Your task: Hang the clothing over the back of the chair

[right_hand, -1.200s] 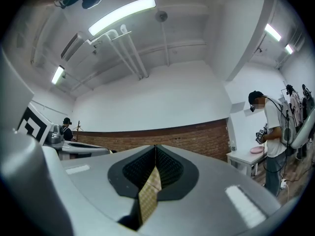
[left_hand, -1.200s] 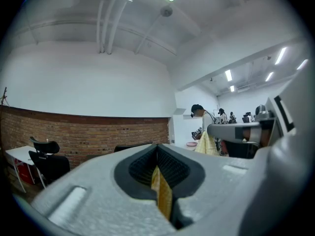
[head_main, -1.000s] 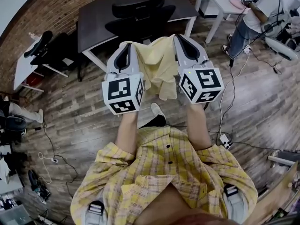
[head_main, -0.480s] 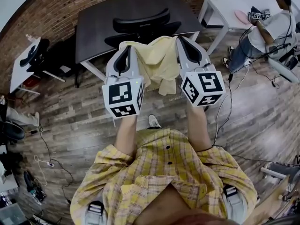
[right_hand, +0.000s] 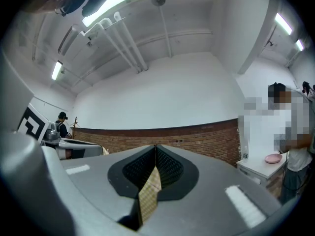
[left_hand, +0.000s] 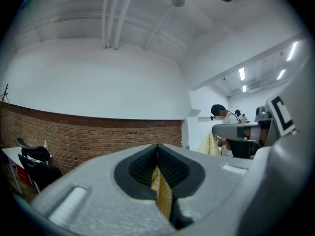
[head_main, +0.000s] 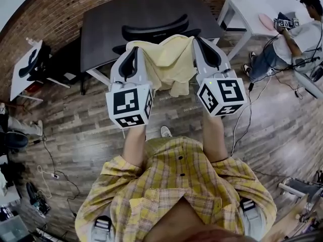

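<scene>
A pale yellow garment (head_main: 169, 62) hangs stretched between my two grippers, held up in front of me. My left gripper (head_main: 132, 52) is shut on its left edge; a yellow strip of cloth (left_hand: 161, 196) shows pinched between the jaws. The right gripper (head_main: 201, 43) is shut on the right edge, with a checked strip (right_hand: 149, 194) clamped in its jaws. Just beyond the cloth stands a black office chair (head_main: 154, 29), its backrest facing me and partly hidden by the garment. Both gripper views point up at the ceiling and brick wall.
A dark desk (head_main: 146, 9) stands behind the chair. A white table (head_main: 250, 4) and a person (head_main: 303, 32) are at the right, another black chair (head_main: 30, 59) at the left. Cables (head_main: 50, 155) trail over the wooden floor.
Both grippers have carried the garment forward and slightly higher, closer to the chair's backrest. The grip on the cloth is unchanged.
</scene>
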Demonstrator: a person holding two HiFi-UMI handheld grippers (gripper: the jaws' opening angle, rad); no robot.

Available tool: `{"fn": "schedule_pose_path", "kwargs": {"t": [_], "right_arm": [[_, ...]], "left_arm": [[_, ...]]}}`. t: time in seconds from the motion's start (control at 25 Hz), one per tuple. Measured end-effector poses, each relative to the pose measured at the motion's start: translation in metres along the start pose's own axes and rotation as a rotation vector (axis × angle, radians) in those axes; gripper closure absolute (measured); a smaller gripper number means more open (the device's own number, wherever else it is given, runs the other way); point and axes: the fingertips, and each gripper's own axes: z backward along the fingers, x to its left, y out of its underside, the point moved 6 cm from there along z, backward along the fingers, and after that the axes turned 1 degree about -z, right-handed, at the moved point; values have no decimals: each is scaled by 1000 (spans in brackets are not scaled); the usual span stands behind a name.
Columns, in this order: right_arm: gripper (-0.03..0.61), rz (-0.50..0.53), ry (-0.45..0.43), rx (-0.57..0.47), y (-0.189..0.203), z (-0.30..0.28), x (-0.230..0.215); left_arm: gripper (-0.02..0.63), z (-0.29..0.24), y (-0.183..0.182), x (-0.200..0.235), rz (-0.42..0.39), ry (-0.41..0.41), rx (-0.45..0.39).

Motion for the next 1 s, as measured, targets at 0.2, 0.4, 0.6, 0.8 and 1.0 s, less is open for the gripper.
{"fn": "schedule_pose_path", "kwargs": {"t": [0.2, 0.4, 0.6, 0.8, 1.0], "right_arm": [[568, -12, 2, 6, 4, -11, -5], [568, -7, -5, 1, 0, -18, -7], [568, -2, -22, -15, -8, -29, -17], [568, 6, -38, -37, -19, -43, -27], [568, 14, -61, -56, -28, -63, -39]], "left_arm": [[611, -8, 1, 2, -10, 5, 6], [611, -13, -3, 5, -6, -1, 2], [611, -23, -9, 4, -3, -18, -11], [611, -36, -19, 6, -8, -35, -27], [611, -57, -30, 7, -18, -61, -55]]}}
